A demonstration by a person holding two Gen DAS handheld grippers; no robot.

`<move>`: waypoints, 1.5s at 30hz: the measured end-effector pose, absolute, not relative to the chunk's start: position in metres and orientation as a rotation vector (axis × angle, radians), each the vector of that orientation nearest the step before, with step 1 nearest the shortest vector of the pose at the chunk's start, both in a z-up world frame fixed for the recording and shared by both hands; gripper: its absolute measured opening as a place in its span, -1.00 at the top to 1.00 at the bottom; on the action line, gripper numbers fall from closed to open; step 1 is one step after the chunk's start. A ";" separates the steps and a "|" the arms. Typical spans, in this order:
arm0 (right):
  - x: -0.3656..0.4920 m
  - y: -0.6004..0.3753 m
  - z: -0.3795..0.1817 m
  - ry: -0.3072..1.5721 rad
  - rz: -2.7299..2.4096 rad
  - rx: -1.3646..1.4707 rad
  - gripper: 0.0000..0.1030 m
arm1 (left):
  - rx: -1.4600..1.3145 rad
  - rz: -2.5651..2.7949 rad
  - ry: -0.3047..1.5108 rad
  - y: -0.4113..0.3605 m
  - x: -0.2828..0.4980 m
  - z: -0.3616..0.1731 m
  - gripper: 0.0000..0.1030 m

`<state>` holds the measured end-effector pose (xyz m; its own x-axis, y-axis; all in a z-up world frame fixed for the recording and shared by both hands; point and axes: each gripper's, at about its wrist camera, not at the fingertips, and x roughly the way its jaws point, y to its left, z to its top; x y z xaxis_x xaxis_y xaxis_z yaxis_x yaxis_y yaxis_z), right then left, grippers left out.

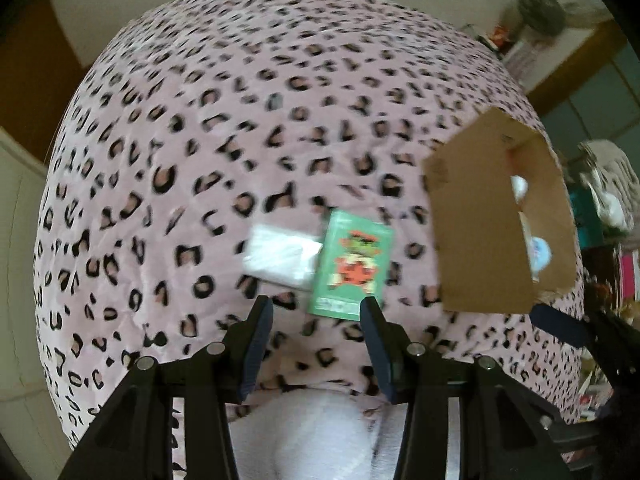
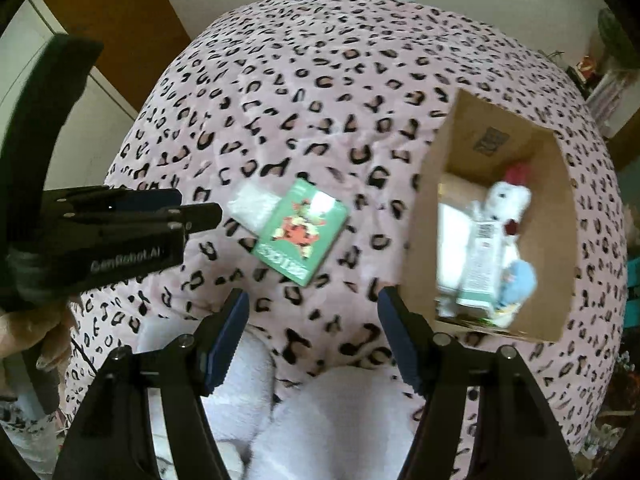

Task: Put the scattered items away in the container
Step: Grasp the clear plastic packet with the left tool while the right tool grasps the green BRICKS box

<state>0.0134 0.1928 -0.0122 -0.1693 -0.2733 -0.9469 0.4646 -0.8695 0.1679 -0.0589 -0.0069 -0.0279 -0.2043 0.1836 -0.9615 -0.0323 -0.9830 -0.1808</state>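
A green card box [image 1: 350, 266] with a red pixel figure lies flat on the pink leopard blanket [image 1: 240, 100], overlapping a white packet [image 1: 282, 256] on its left. My left gripper [image 1: 318, 320] hangs just short of the box, open, with nothing between its fingers. At the right an open cardboard box [image 1: 480, 232] stands on the blanket. In the right wrist view the green box [image 2: 302, 230] and white packet [image 2: 254, 204] lie ahead of my open, empty right gripper [image 2: 312, 308]. The cardboard box [image 2: 424, 216] there holds a white plush toy [image 2: 506, 200], a carton [image 2: 480, 264] and a blue item [image 2: 522, 276].
My left gripper [image 2: 200, 210] reaches in from the left edge of the right wrist view, a hand [image 2: 52, 332] below it. White fluffy fabric [image 2: 340, 420] lies at the blanket's near edge. Shelves and clutter [image 1: 608, 200] stand beyond the bed's right side.
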 end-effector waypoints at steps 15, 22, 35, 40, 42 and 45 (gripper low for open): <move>-0.038 0.151 -0.138 -0.350 -2.057 1.860 -0.50 | -1.999 2.222 -0.574 -0.069 -0.088 -0.110 0.10; -0.050 0.146 -0.178 -0.335 -2.100 1.950 -0.55 | -2.017 2.180 -0.748 -0.066 -0.095 -0.131 0.11; -0.042 0.145 -0.194 -0.092 -2.092 1.904 -0.61 | -2.059 2.231 -1.277 -0.061 -0.094 -0.158 -0.13; -0.037 0.150 -0.198 -0.120 -2.065 1.882 -0.61 | -2.038 2.308 -1.349 -0.055 -0.098 -0.162 -0.48; -0.036 0.153 -0.200 -0.134 -2.050 1.873 -0.61 | -2.080 2.329 -1.300 -0.050 -0.102 -0.166 -0.56; -0.039 0.158 -0.204 -0.166 -2.030 1.872 -0.61 | -2.123 2.315 -1.265 -0.047 -0.106 -0.175 -0.56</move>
<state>-0.0388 0.1580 -0.2044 -0.0461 -0.3471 -0.9367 0.1907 -0.9235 0.3328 -0.1062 -0.0468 -0.1748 -0.1958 0.2962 -0.9348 0.6269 -0.6953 -0.3516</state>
